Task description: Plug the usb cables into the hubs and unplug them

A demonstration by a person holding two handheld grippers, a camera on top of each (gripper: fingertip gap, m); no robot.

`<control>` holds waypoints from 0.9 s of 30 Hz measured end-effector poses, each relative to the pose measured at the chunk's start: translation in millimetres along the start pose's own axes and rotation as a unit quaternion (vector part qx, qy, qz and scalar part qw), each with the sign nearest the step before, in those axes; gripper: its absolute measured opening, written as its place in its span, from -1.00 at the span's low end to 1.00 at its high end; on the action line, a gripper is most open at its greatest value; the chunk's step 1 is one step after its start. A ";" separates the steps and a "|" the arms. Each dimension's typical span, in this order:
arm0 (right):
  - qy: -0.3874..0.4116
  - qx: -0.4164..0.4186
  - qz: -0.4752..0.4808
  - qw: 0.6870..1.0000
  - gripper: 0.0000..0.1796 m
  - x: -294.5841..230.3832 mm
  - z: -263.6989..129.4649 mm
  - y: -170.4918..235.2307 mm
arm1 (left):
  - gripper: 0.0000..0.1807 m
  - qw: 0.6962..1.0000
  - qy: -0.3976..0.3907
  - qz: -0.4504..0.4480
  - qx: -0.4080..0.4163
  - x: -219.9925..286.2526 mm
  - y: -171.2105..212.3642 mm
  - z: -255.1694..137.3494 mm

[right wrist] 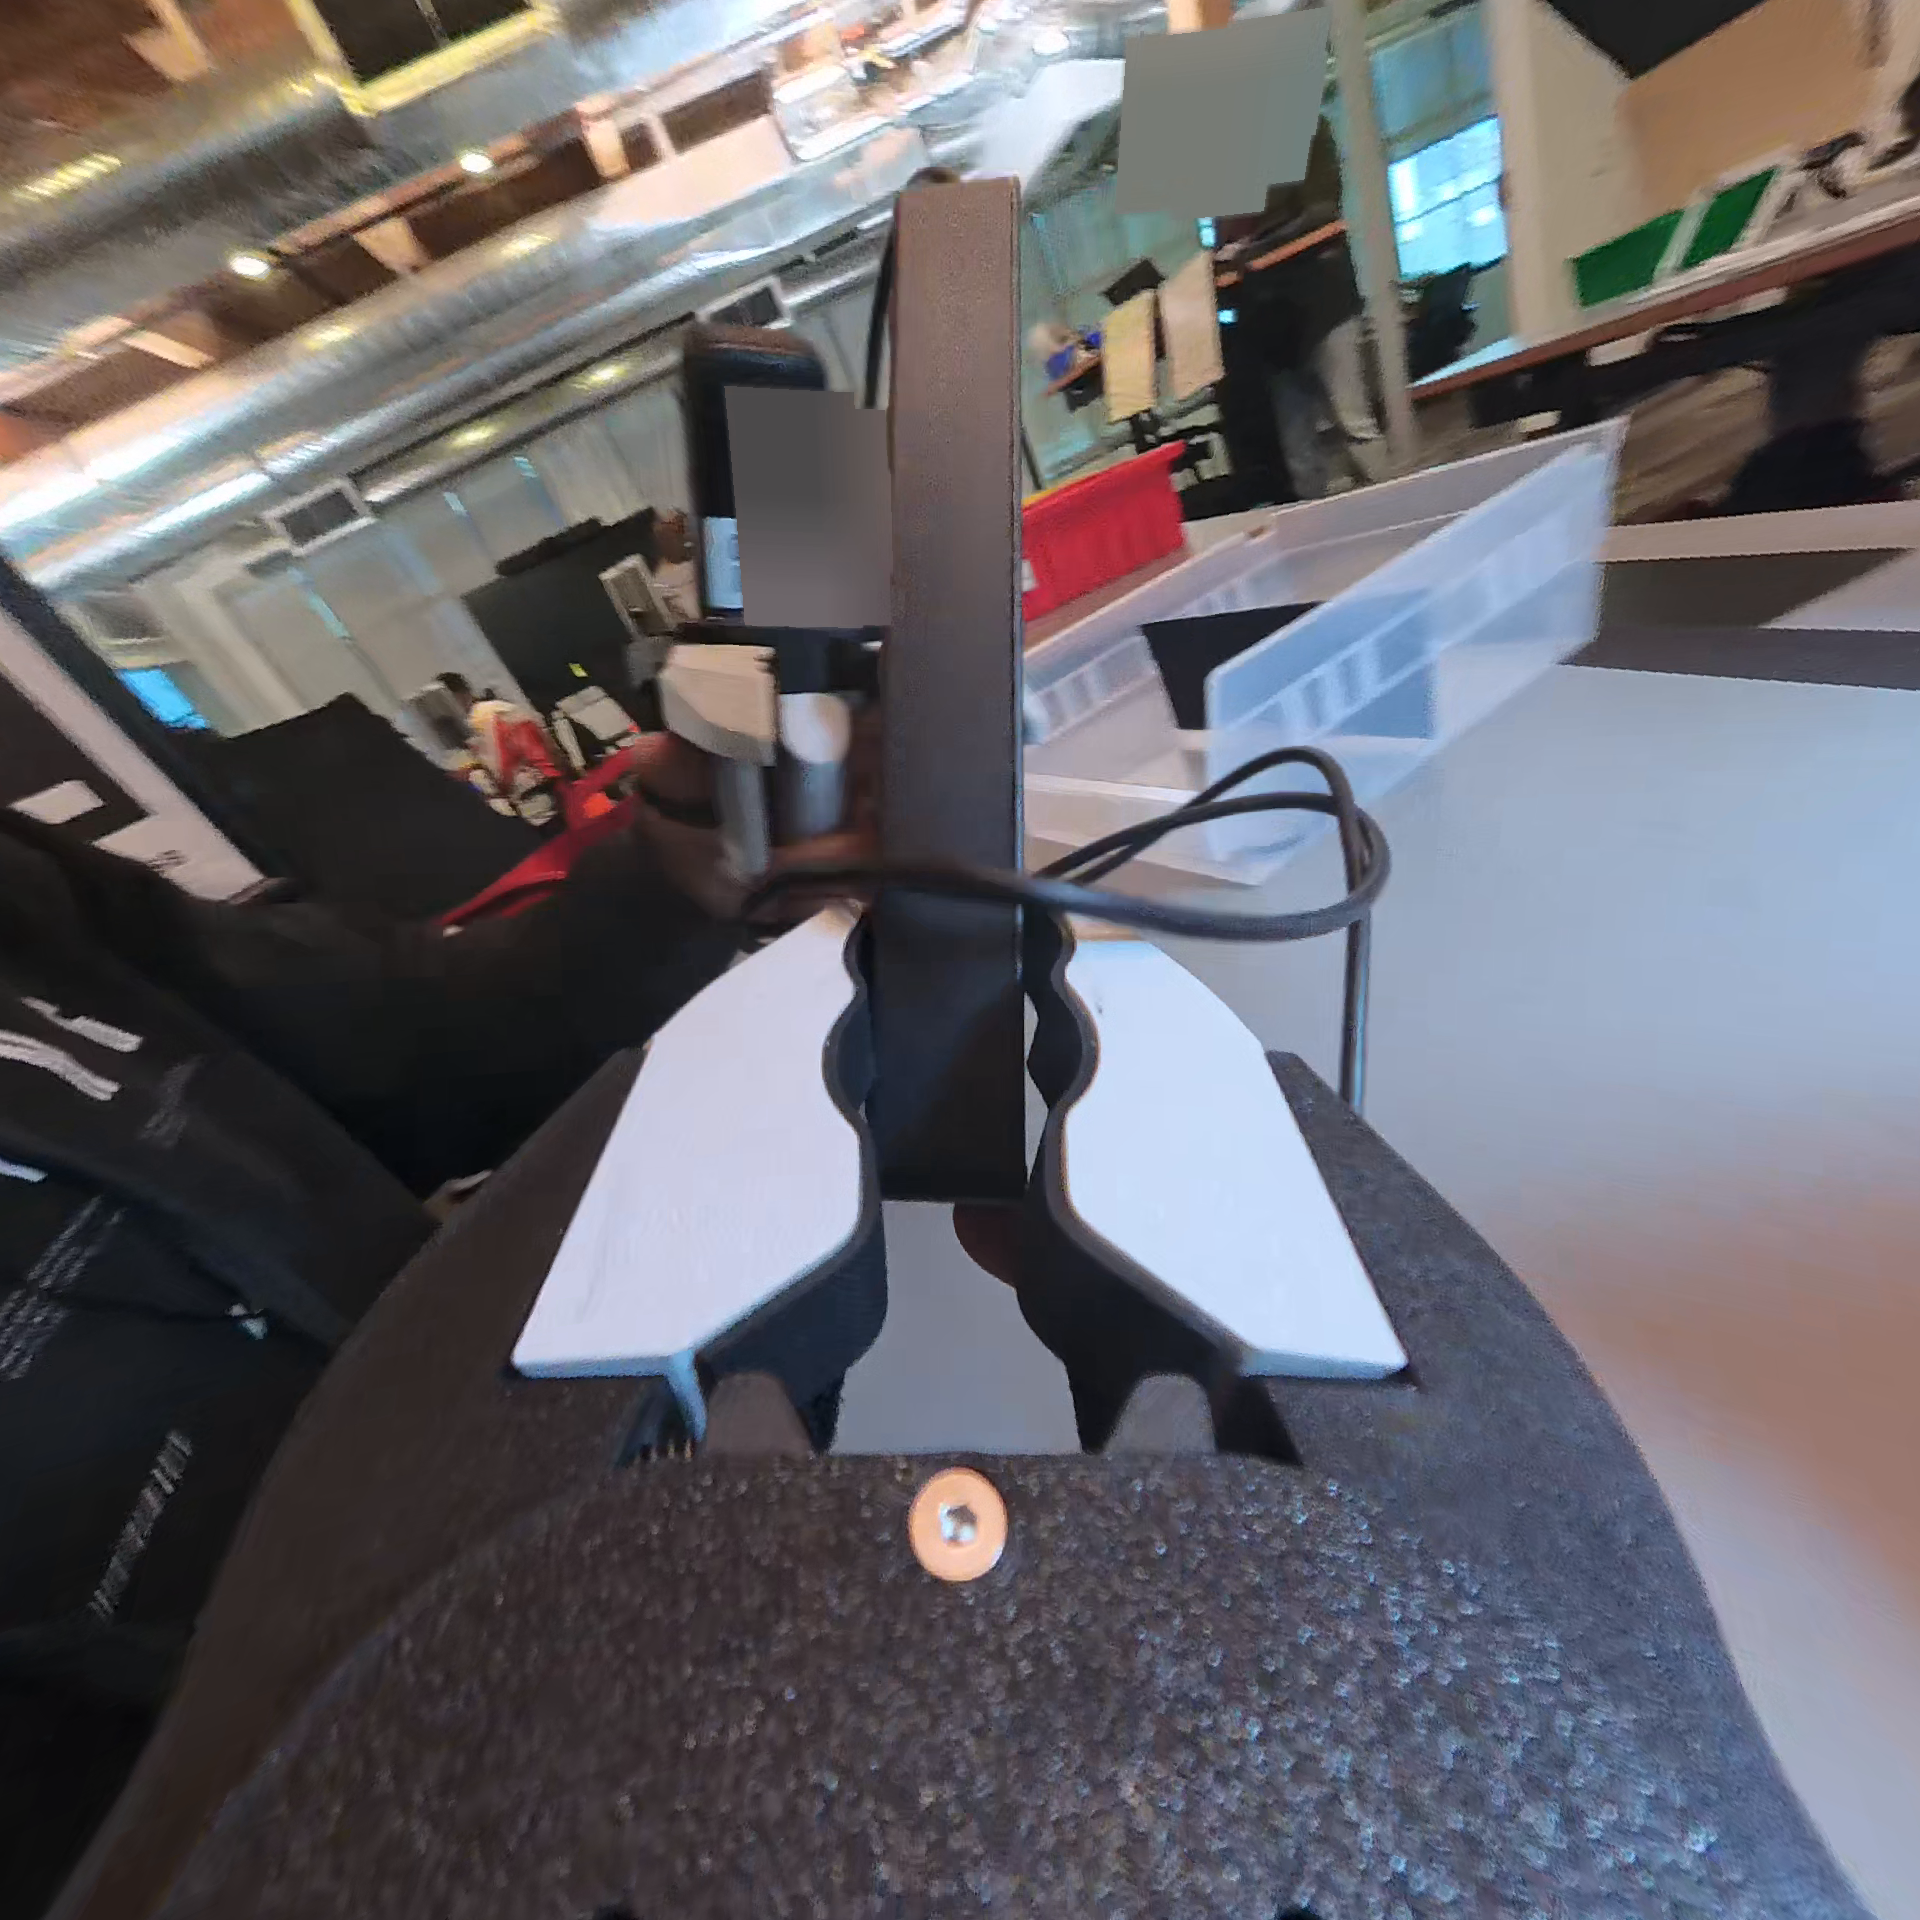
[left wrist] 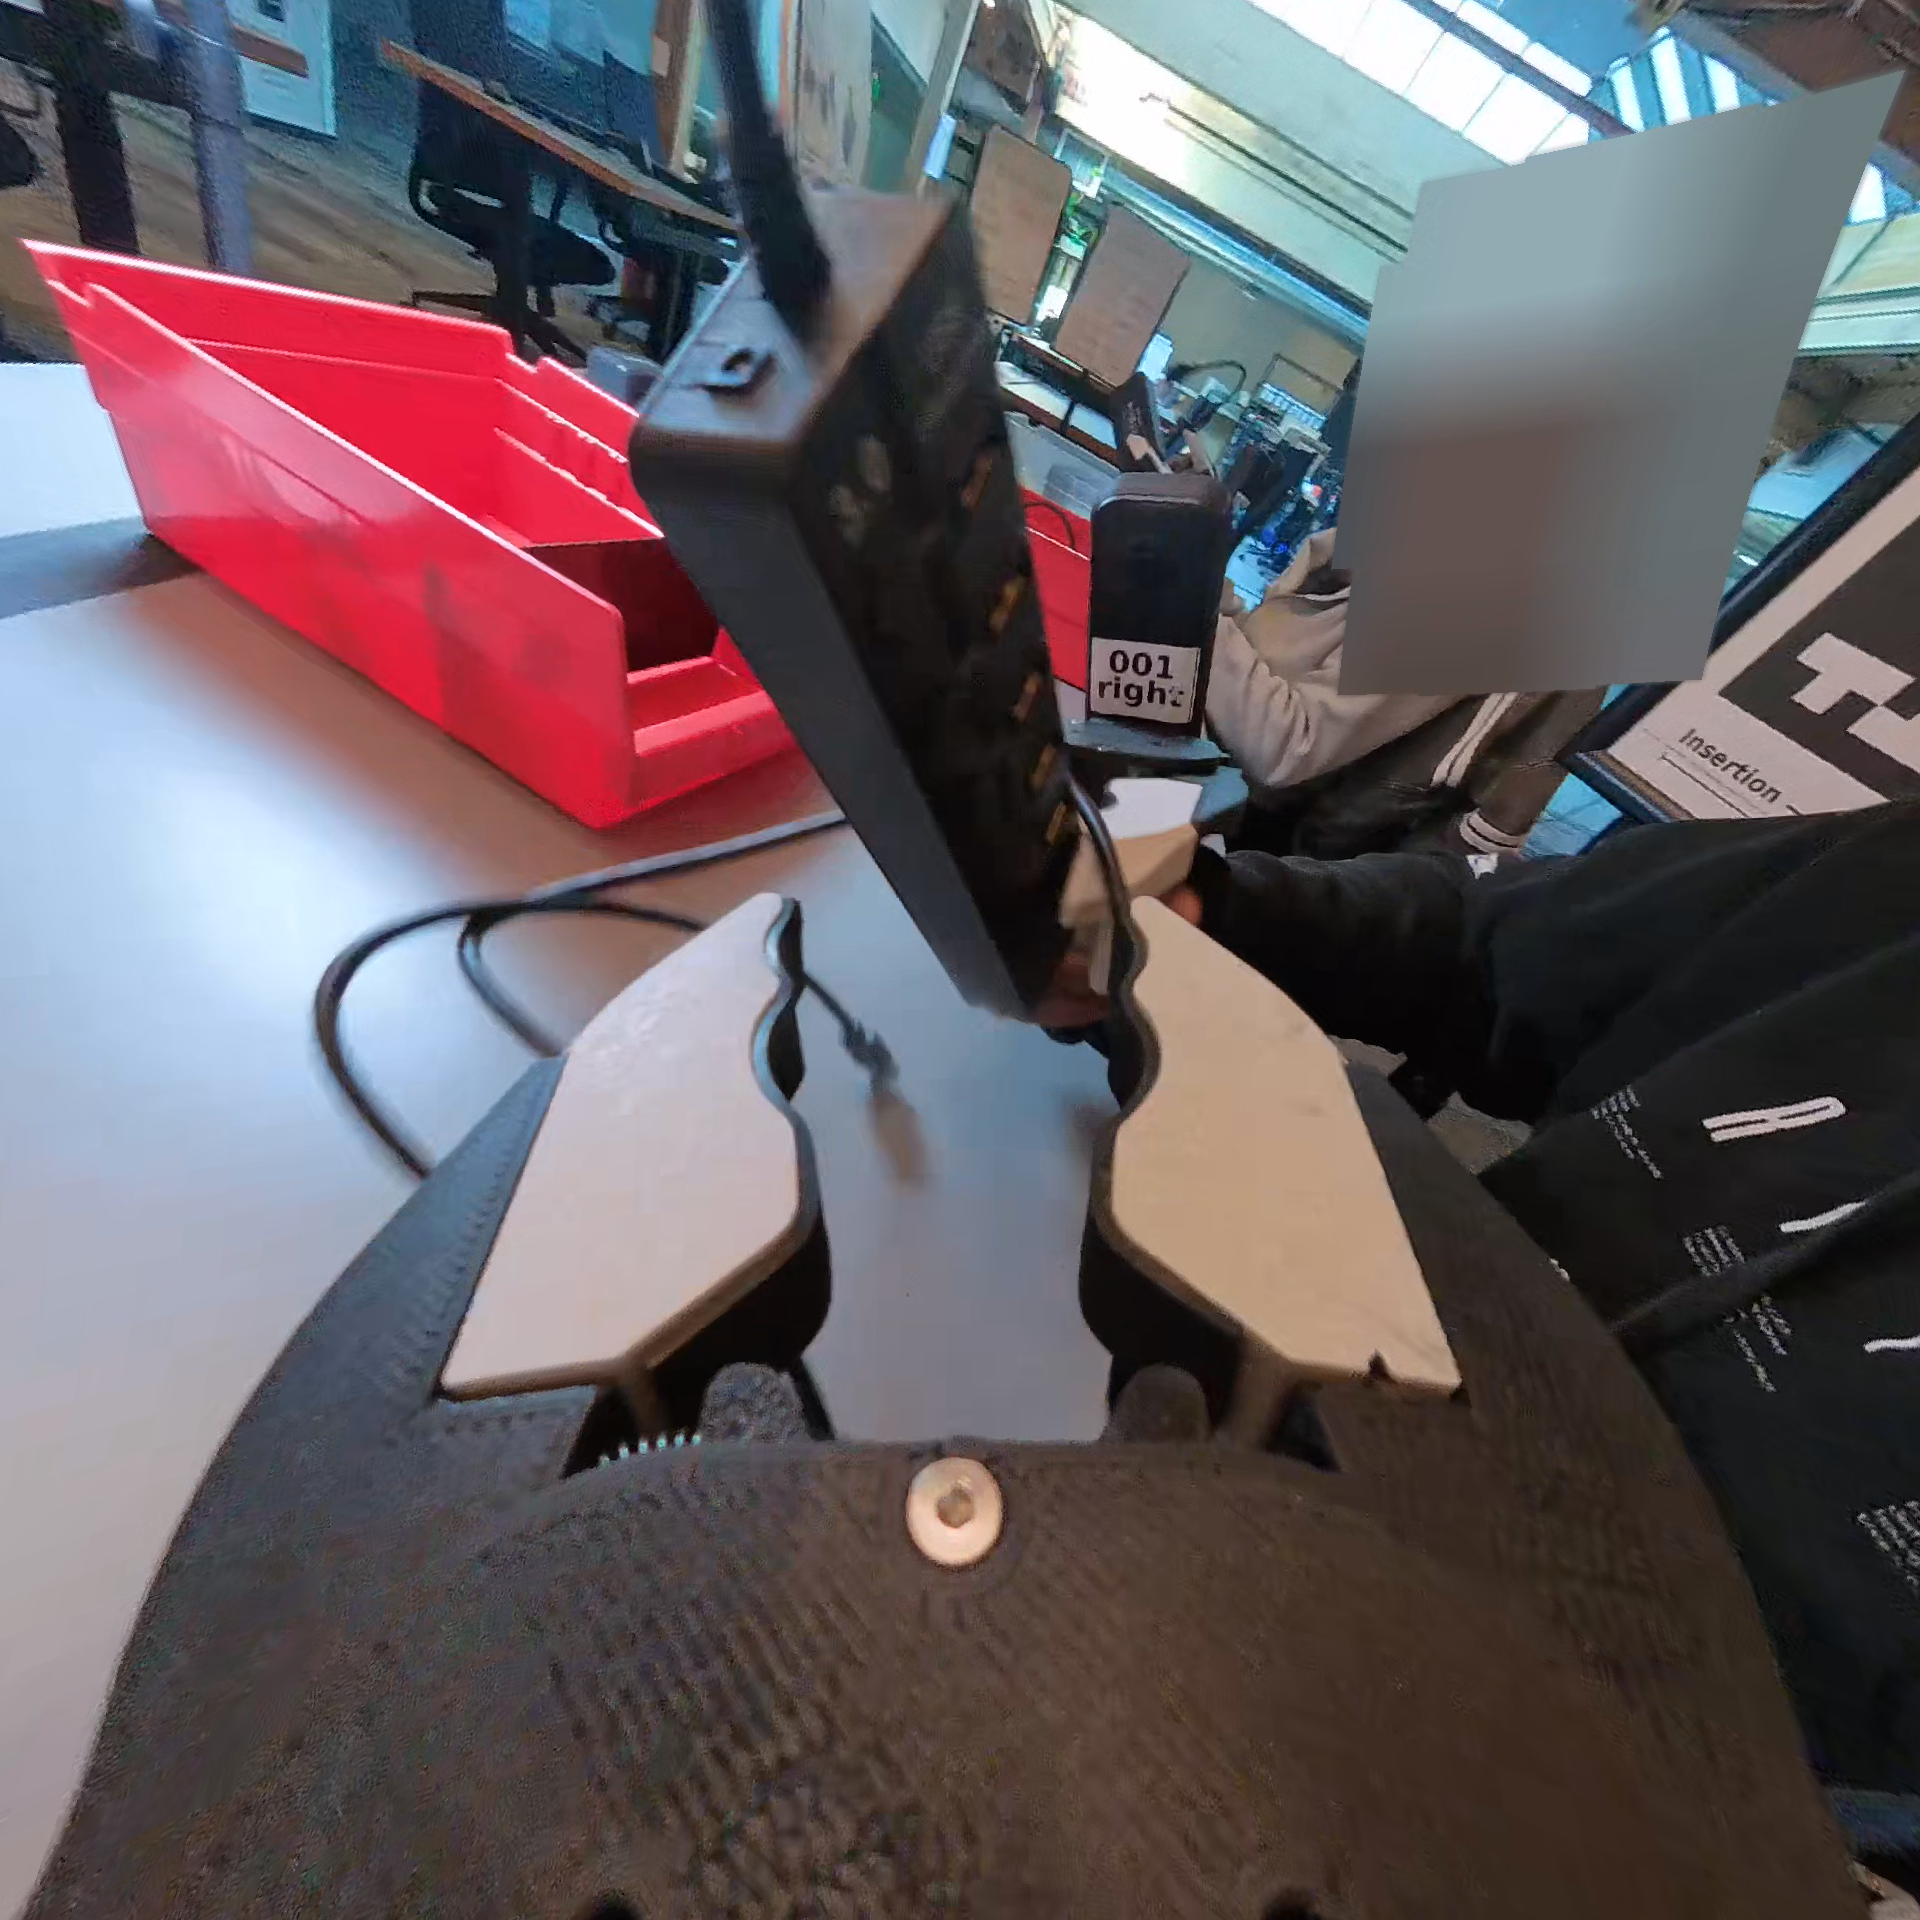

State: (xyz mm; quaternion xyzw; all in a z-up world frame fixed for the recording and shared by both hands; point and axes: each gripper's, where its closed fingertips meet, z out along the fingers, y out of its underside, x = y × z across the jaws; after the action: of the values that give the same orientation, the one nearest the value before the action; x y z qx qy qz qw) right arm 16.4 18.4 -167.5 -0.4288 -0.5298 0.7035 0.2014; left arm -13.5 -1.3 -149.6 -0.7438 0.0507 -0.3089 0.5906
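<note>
Right hand-held gripper [right wrist: 951, 997]: clamped on lower end of black USB hub [right wrist: 951, 623], held upright above table [right wrist: 1610, 1039]. Left hand-held gripper [left wrist: 961, 966]: fingers spread wide, empty. Cable [left wrist: 416, 956] trailing toward 9 o'clock; red bin [left wrist: 364, 520] at 10 o'clock.

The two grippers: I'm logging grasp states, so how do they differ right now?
The right gripper is shut on the black USB hub, holding it upright; the left gripper is open and holds nothing. A thin black cable drapes across the right gripper's fingertips; none crosses the left's. Both have white-topped fingers.
</note>
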 end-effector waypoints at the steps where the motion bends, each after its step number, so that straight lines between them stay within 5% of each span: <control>1: -0.010 -0.003 0.002 1.000 -0.71 -5.7 4.8 3.5 | -0.37 1.000 0.014 -0.001 0.000 1.4 0.3 3.9; 5: -0.032 -0.047 0.006 0.998 -0.70 -14.8 15.2 19.8 | -0.67 0.998 0.055 0.007 -0.018 6.1 2.6 5.8; 8: -0.066 -0.217 -0.047 0.973 -0.61 -16.3 1.0 54.4 | -0.71 0.998 0.054 -0.025 -0.030 -0.6 -2.4 -3.6; 10: -0.116 -0.363 -0.109 0.918 -0.53 -22.9 -38.0 80.5 | -0.71 0.994 0.077 -0.059 -0.059 -1.9 -4.0 -16.1; 17: -0.043 -0.263 -0.199 0.943 -0.52 -6.8 -42.1 -4.4 | -0.70 0.948 0.222 -0.136 -0.185 18.9 24.4 -11.6; 21: -0.141 -0.251 -0.130 0.949 -0.29 -38.3 -9.1 16.9 | -0.70 0.922 0.309 -0.133 -0.194 38.2 29.7 2.0; 27: -0.219 -0.239 -0.003 0.946 -0.25 -61.1 18.8 65.0 | -0.71 0.946 0.297 -0.089 -0.097 34.3 2.3 3.1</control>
State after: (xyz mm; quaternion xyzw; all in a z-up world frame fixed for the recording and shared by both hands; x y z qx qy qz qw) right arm 45.9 -60.7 -202.0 -0.2982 -0.7148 0.6320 -0.0266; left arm 16.4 -14.5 -138.3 -0.6732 0.1871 -0.5612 0.4436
